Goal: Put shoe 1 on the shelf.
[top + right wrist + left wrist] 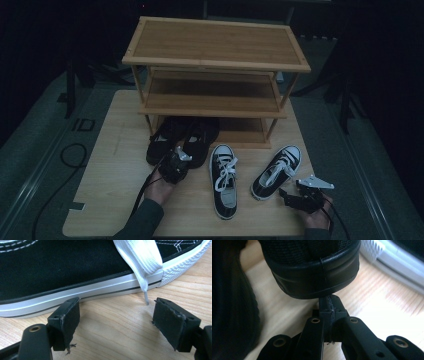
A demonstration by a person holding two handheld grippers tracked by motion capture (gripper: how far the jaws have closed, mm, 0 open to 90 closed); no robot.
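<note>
Left tool (176, 159) at 8 o'clock on the desk (105, 190), jaws pressed flat together with nothing between them, tips right at the heel of a black slip-on shoe (199, 142); touching or just short of it, cannot tell. In the left gripper view that heel (314, 277) looms directly over the closed tips, a second dark shoe at the 9 o'clock edge. The black pair (161, 142) lies side by side at desk centre, toes under the bottom tier of the bamboo shoe rack (215, 50), which stands at 12 o'clock. At 6 o'clock, a black-and-white laced sneaker (223, 180), toe toward the rack; its mate (276, 171) at 4 o'clock, angled. Right tool (286, 196) at 5 o'clock, jaws spread wide, empty, just beside that second sneaker's white sole (82, 293); a lace end (145, 298) hangs down between the pads.
</note>
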